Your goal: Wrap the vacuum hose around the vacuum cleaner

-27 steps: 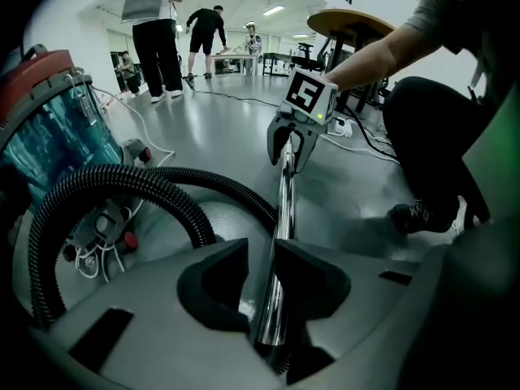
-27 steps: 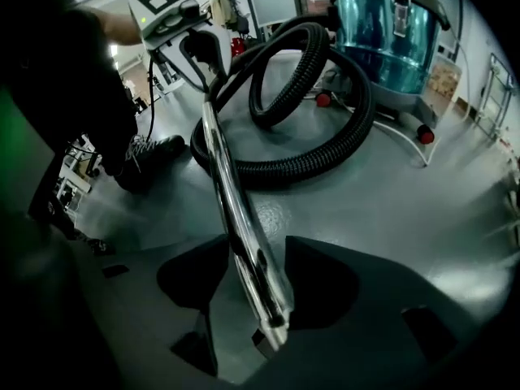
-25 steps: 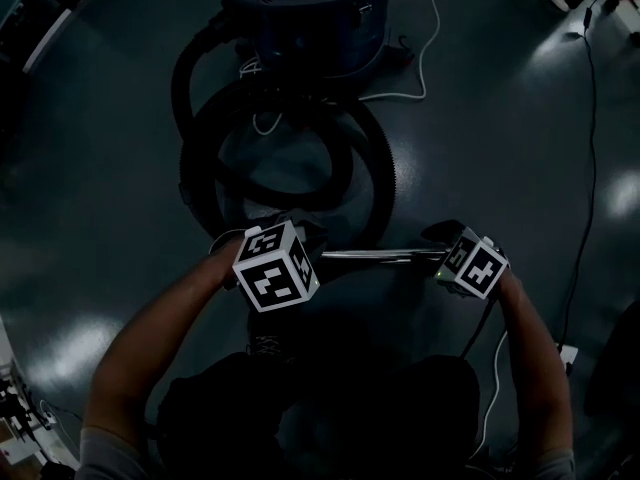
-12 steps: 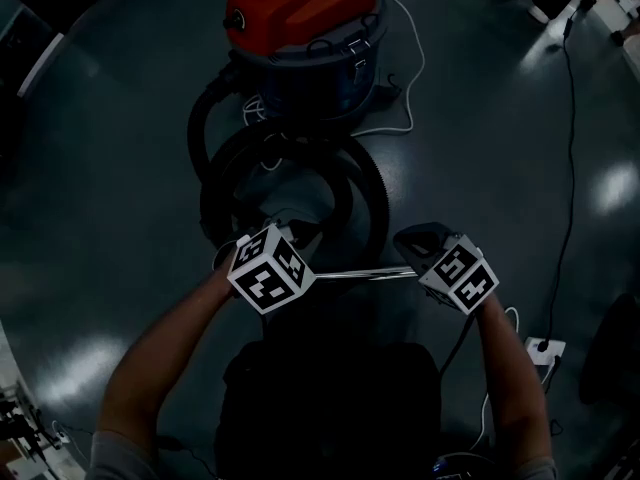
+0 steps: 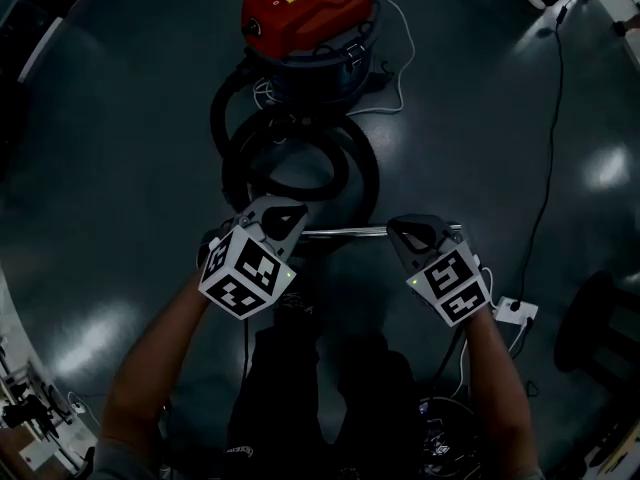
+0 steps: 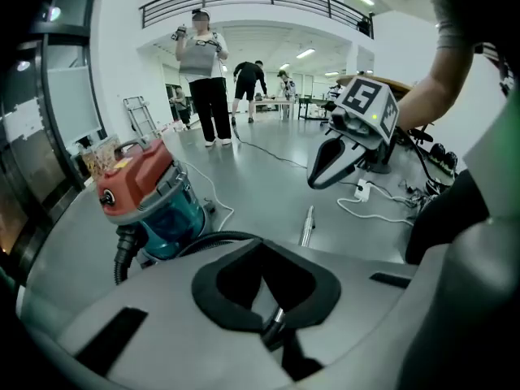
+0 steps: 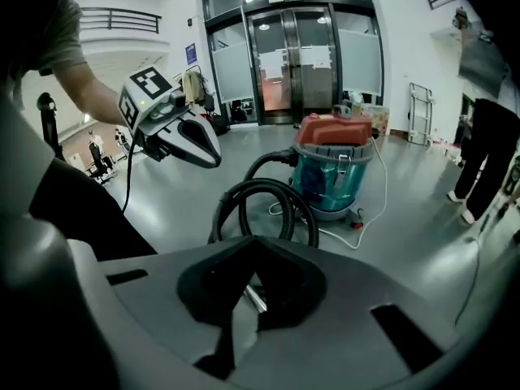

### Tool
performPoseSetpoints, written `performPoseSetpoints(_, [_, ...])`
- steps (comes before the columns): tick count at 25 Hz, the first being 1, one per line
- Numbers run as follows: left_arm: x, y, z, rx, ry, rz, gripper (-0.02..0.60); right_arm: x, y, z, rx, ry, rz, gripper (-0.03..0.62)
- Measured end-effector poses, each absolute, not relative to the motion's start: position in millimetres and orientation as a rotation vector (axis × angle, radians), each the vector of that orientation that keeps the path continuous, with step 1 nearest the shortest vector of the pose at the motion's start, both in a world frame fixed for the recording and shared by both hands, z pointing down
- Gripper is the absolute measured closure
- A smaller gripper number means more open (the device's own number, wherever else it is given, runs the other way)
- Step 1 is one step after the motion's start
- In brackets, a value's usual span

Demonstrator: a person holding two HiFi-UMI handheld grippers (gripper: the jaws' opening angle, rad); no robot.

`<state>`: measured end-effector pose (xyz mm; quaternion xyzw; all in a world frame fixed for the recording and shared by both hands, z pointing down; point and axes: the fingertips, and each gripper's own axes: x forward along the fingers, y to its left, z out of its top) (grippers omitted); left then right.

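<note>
- Now, both hand-held grippers are closed tight on one slim, shiny metal wand tube (image 5: pixel 345 232): the left hand-held gripper (image 5: pixel 293 226) is clamped near one end and the right hand-held gripper (image 5: pixel 398 232) near the other, so the tube is held level between them.
- Compared with a second ago, the tube has been lifted well clear of the dark, glossy floor (image 5: pixel 120 168), where it lay while it was being gripped.
- By this lift the free end of the hose assembly is judged to be in hand, so that it can be carried toward the machine; the wrapping itself is not yet begun.
- Beyond the tube, the black ribbed vacuum hose (image 7: pixel 264 185) lies in loose loops on the floor, between the person and the vacuum cleaner with its red lid and blue-green drum (image 5: pixel 308 8).
- A white power cord (image 5: pixel 408 58) is trailed round the drum's base and could be caught up with the hose as it is wound.
- Off to the right, a thin black cable (image 5: pixel 548 168) and a white socket strip (image 5: pixel 515 310) lie on the floor, near the path of the person's feet.
- In the hall behind, other people can be seen standing, well apart from the work.
</note>
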<state>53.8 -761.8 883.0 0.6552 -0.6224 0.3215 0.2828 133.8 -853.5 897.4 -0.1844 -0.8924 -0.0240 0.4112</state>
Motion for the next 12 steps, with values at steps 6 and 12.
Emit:
performPoseSetpoints(6, [94.5, -739.9, 769.3, 1.717, -1.714, 0.724, 0.574, 164.4, -818.4, 784.8, -0.478, -2.270, -0.016, 0.589])
performPoseSetpoints(12, [127.0, -708.6, 656.6, 1.663, -1.812, 0.573, 0.574, 181.7, -785.5, 669.9, -0.433, -2.338, 0.013, 0.589])
